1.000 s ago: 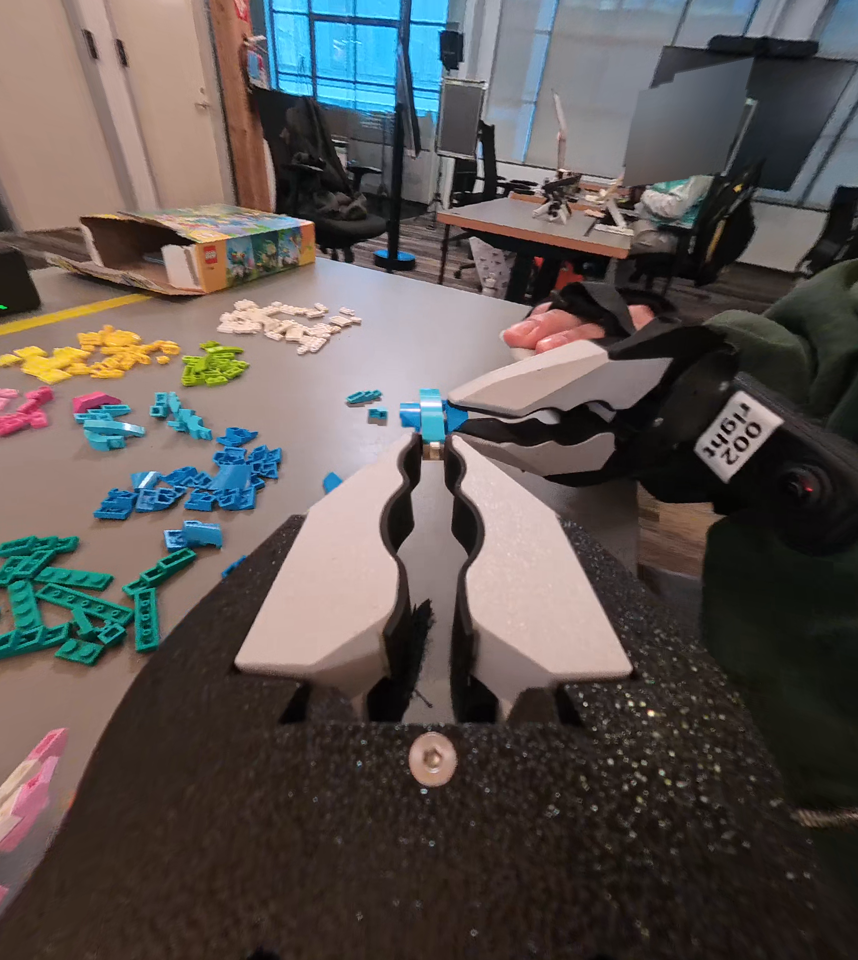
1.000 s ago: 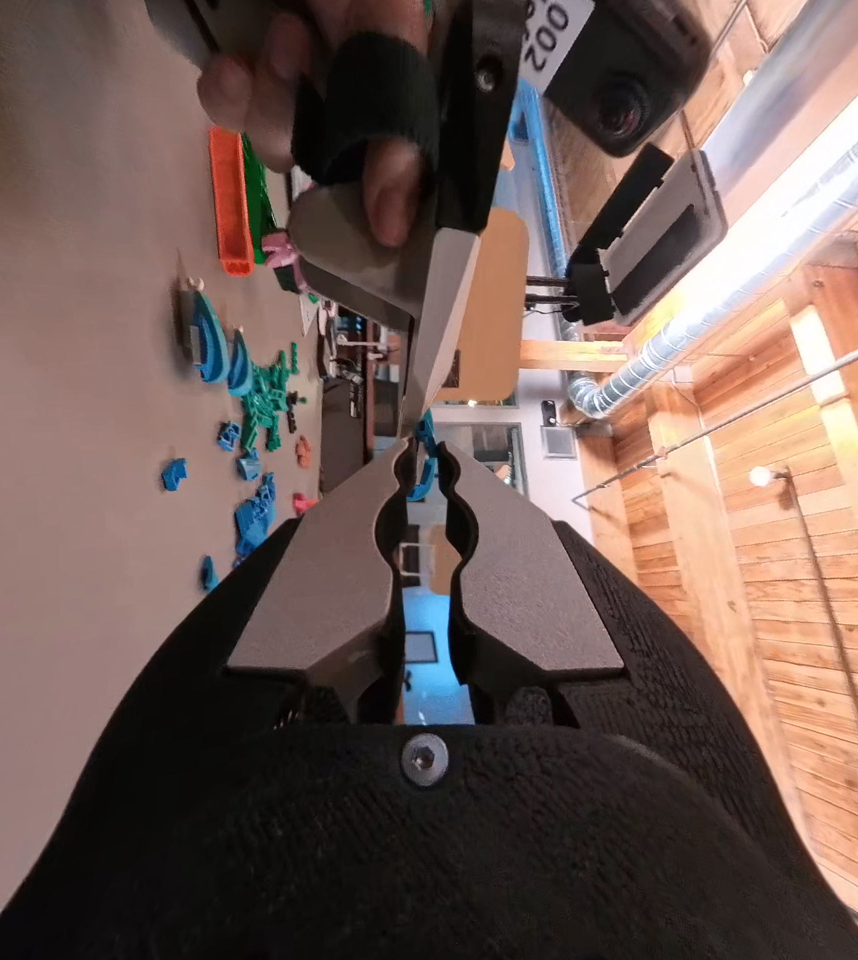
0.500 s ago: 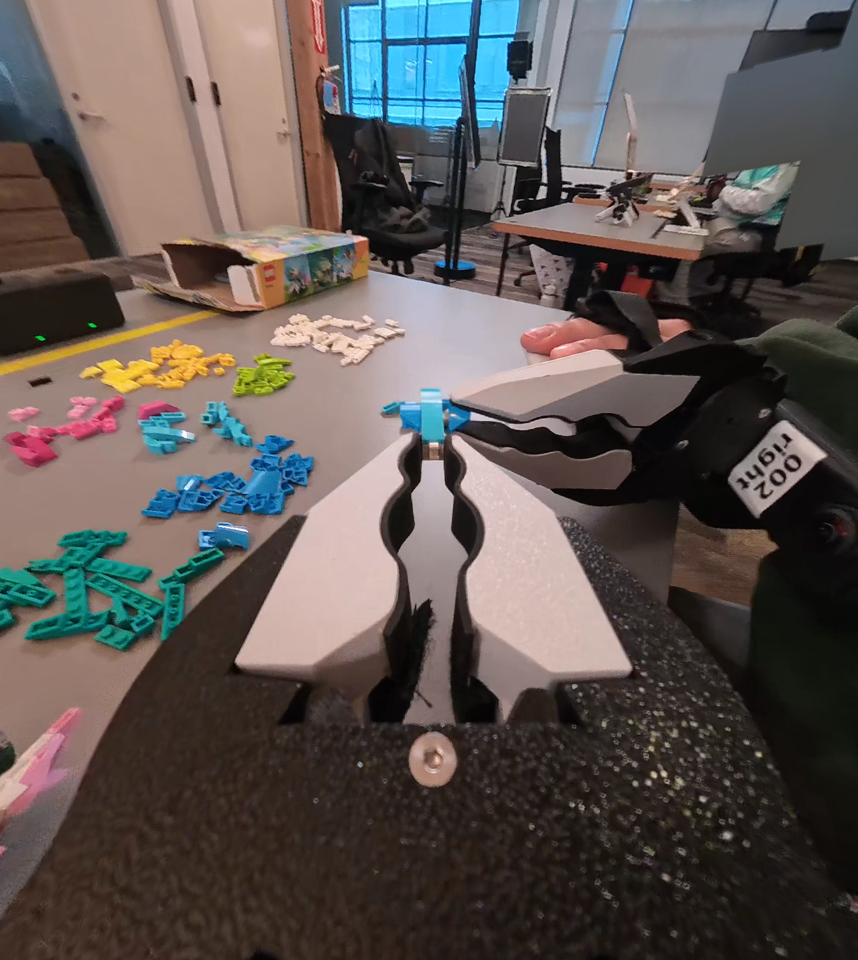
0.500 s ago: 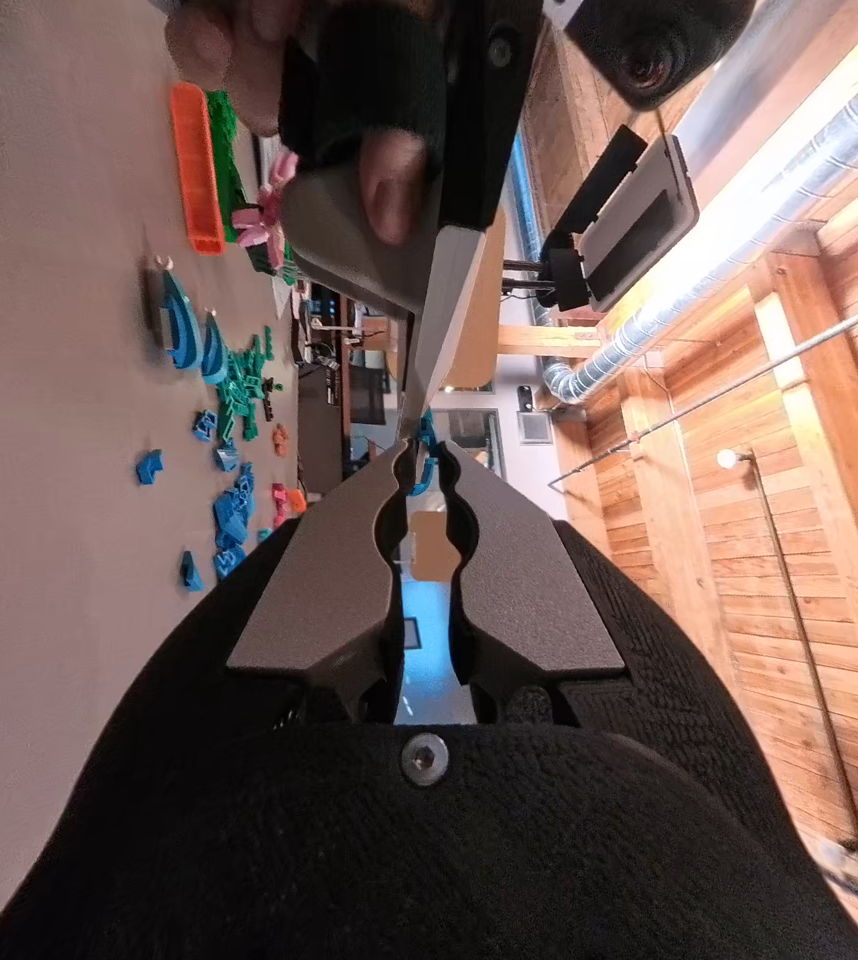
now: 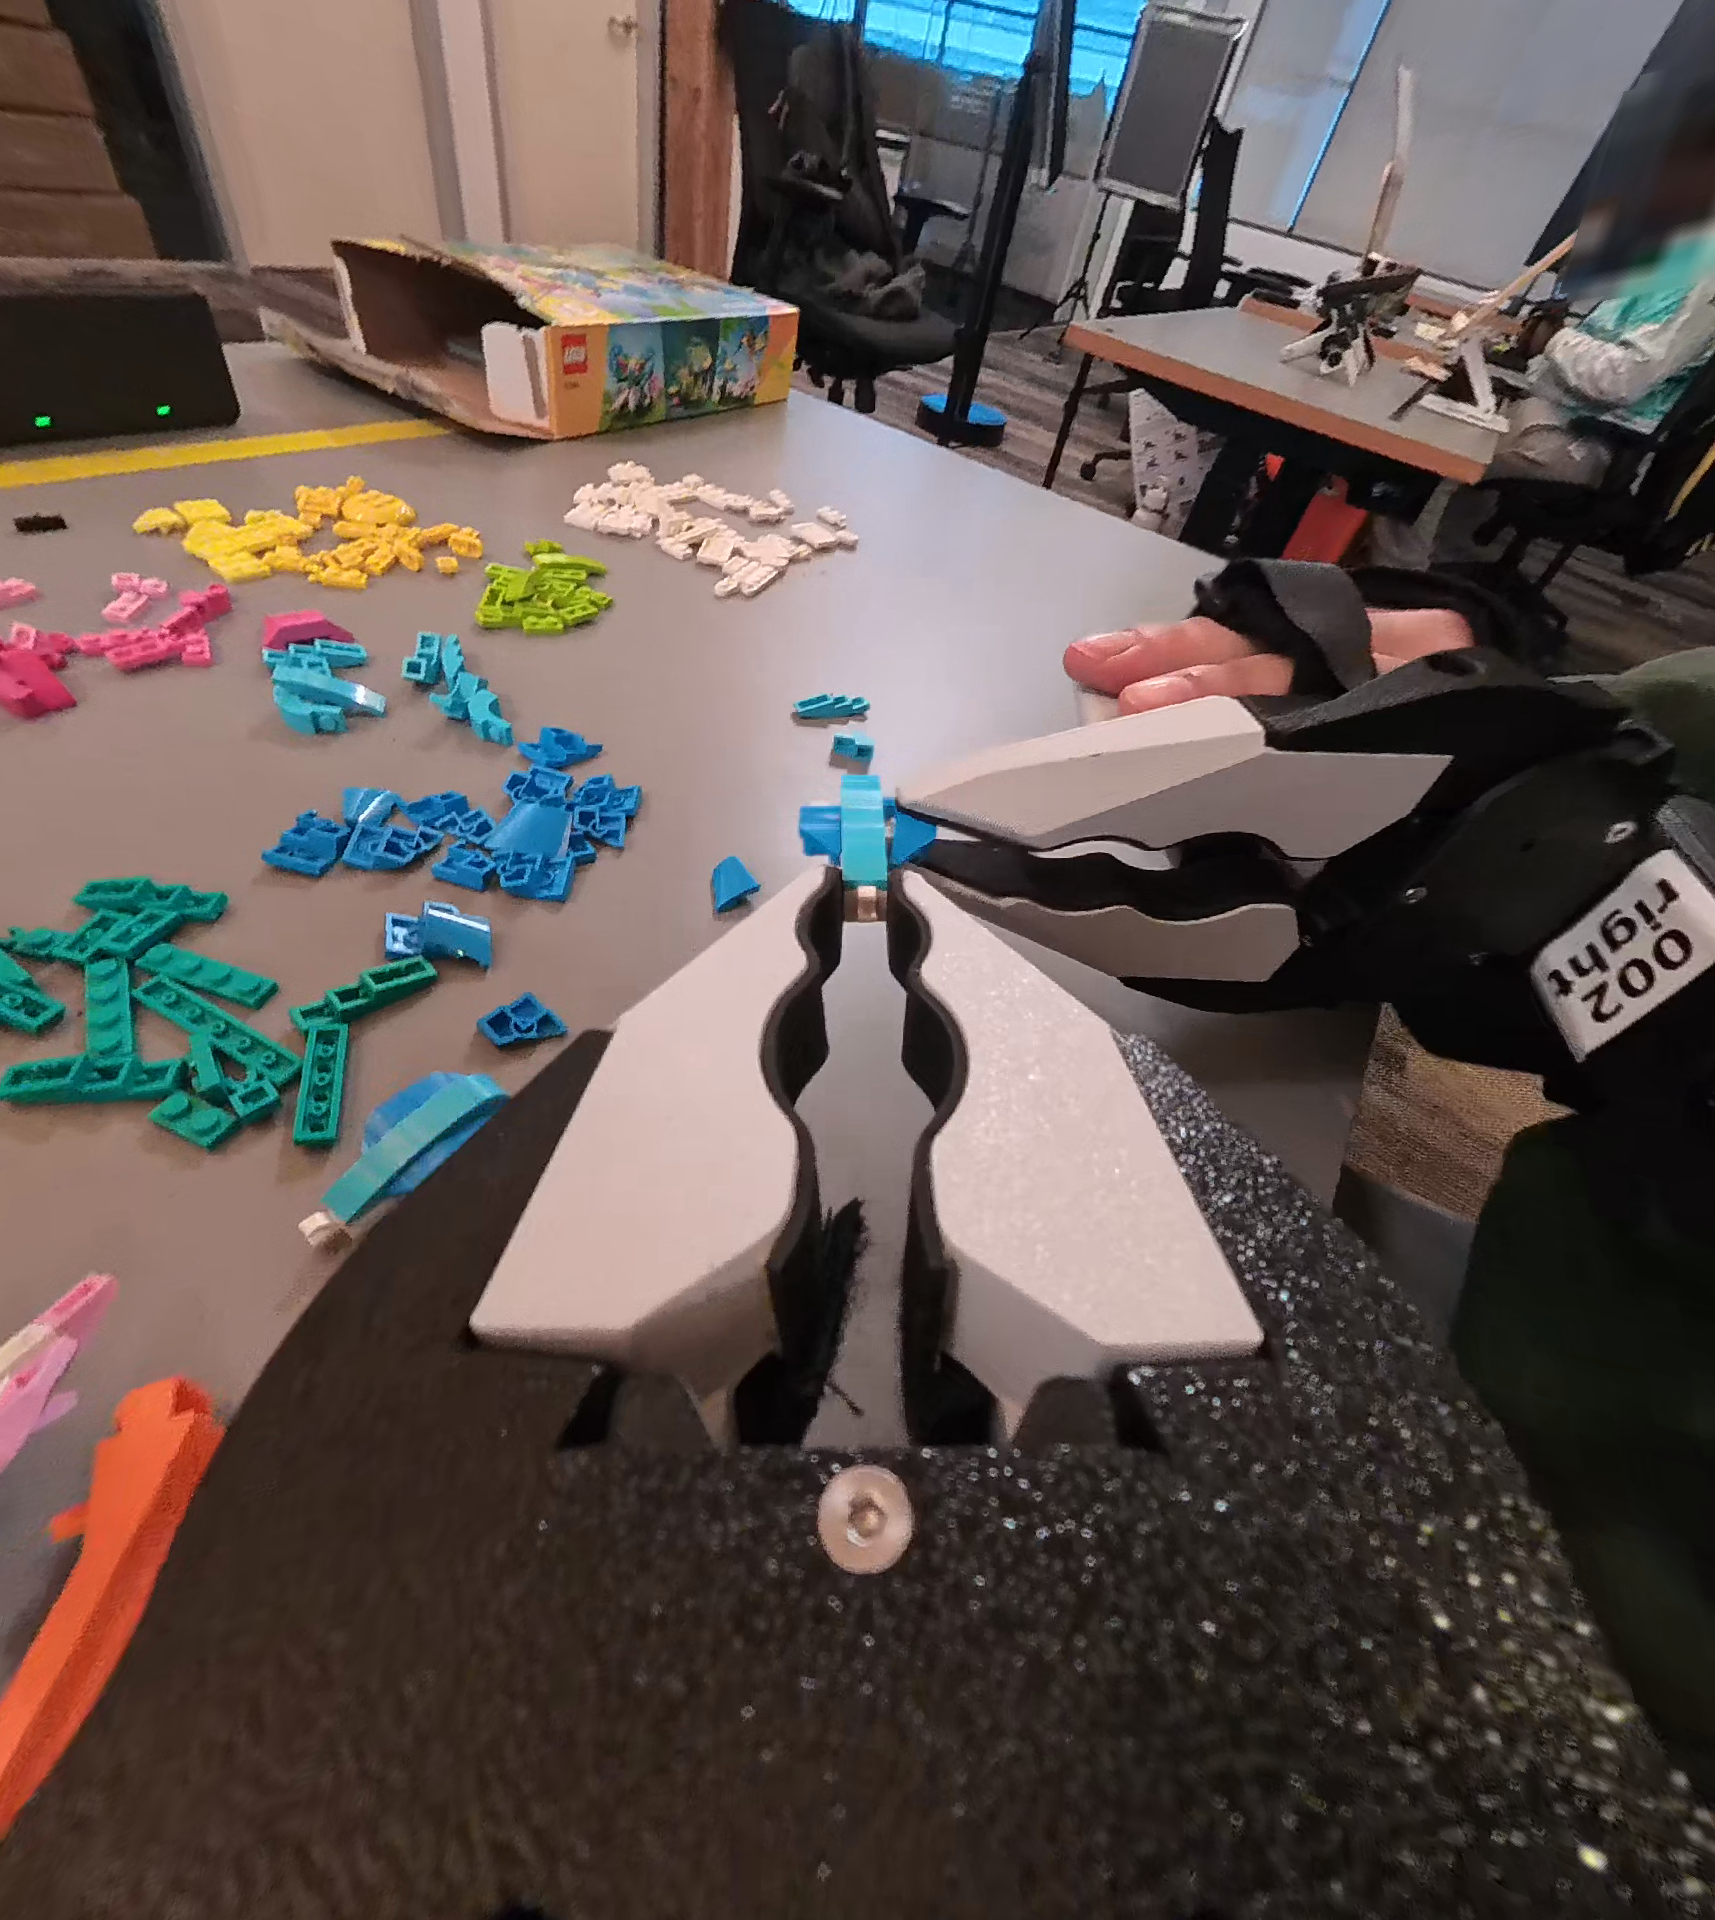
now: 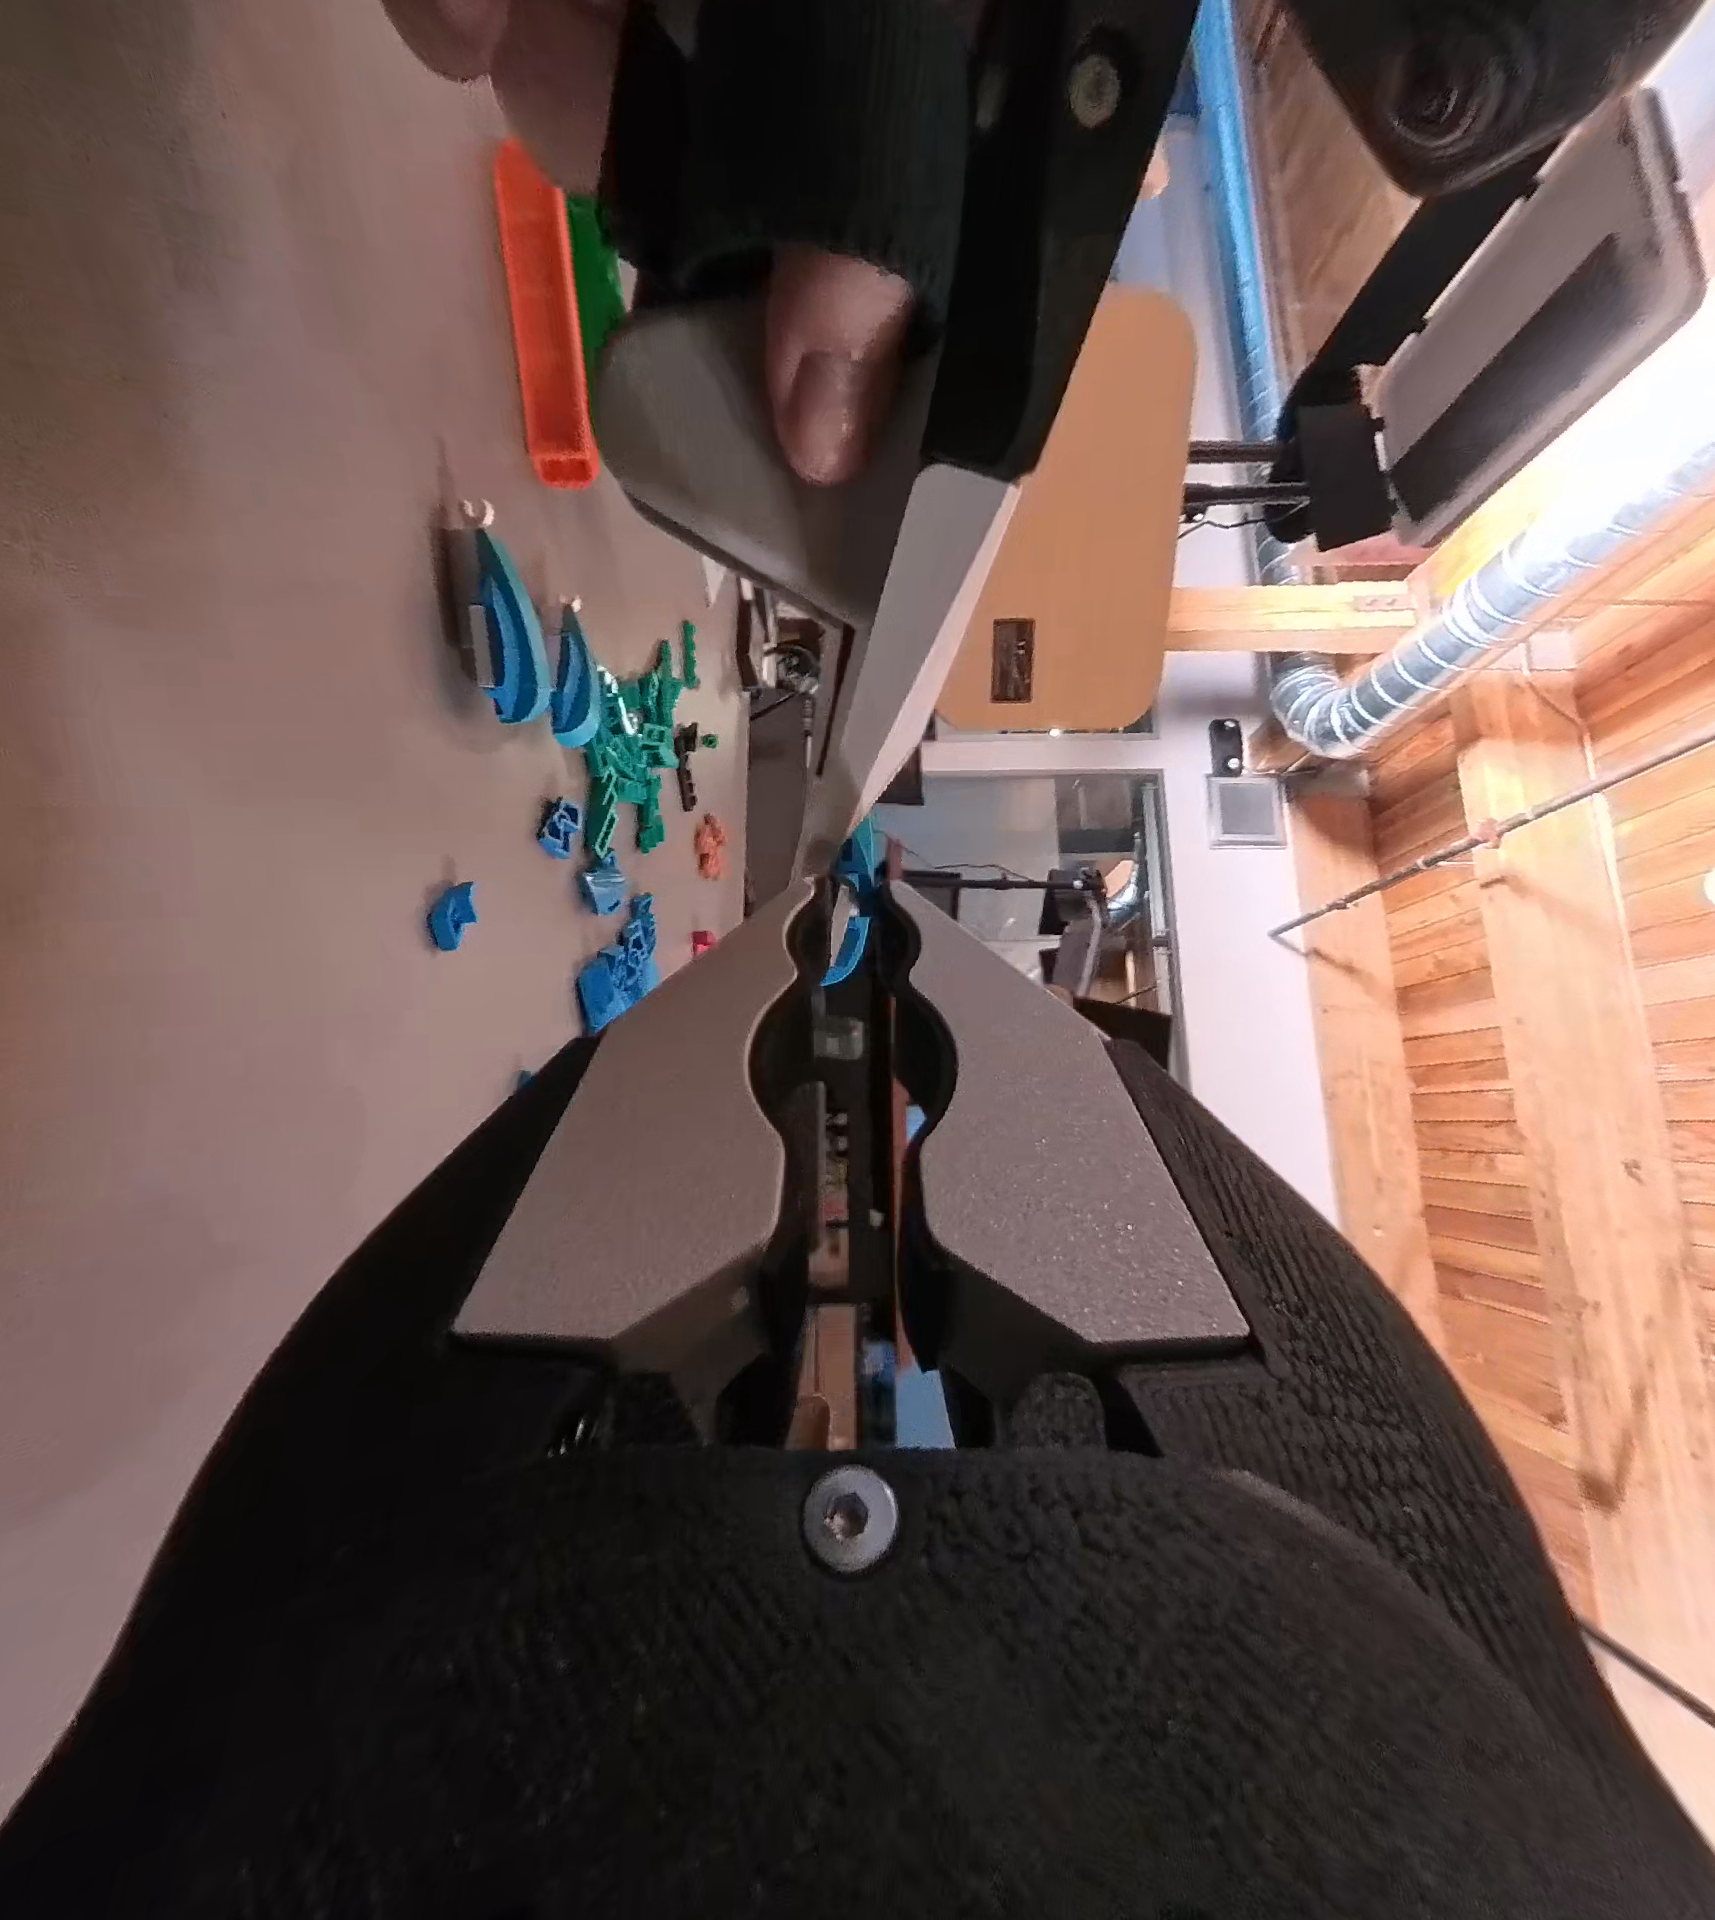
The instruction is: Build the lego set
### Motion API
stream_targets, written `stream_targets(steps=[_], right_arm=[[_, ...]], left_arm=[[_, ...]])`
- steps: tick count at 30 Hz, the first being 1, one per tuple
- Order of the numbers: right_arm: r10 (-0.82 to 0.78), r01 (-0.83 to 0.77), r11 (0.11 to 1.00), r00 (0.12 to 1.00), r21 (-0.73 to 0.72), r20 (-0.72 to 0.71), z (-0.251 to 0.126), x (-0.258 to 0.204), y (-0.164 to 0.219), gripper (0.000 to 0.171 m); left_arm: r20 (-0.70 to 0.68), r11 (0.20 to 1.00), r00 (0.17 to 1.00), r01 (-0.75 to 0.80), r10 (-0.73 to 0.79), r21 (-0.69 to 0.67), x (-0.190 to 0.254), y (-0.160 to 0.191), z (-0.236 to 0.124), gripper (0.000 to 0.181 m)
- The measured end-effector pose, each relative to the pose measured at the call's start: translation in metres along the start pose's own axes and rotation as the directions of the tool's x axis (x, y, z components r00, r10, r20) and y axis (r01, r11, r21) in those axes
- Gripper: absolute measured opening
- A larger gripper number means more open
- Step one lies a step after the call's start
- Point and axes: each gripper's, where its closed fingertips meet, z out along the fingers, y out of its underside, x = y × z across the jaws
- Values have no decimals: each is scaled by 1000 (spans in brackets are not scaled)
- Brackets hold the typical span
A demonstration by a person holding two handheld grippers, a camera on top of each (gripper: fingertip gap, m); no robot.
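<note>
Since the earlier frame the left view has dipped, bringing an orange piece (image 5: 53,1621) into its lower corner; both grippers stay joined on one small blue lego assembly (image 5: 861,831) above the grey table (image 5: 957,613). Left gripper (image 5: 863,902) pinches its pale lower stud; right gripper (image 5: 920,831) is pinched on its blue side. Sorted piles lie beyond: one white (image 5: 707,520), one yellow (image 5: 313,535), one lime (image 5: 541,592), one pink (image 5: 94,655), one dark green (image 5: 115,1008), two blue clusters. One opened lego box (image 5: 562,332) sits behind.
</note>
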Motion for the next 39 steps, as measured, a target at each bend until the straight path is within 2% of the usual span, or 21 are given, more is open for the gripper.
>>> stream_targets(steps=[18,21,24,30,39], right_arm=[[75,-71,997,981,-32,178,4,-24,1,7],[62,-53,997,974,-48,219,4,-31,3,23],[42,-33,999,978,-43,206,4,-29,3,15],[57,-43,996,980,-75,188,5,-27,4,14],[134,-110,984,975,-143,176,5,-20,5,12]], left_arm=[[-12,986,990,137,-139,-99,-6,20,5,6],[-26,983,987,153,-156,-101,-5,19,4,6],[-33,982,986,156,-161,-107,-4,21,5,6],[-22,982,986,164,-167,-89,-5,18,5,6],[29,994,996,88,-87,-58,-3,12,3,6]])
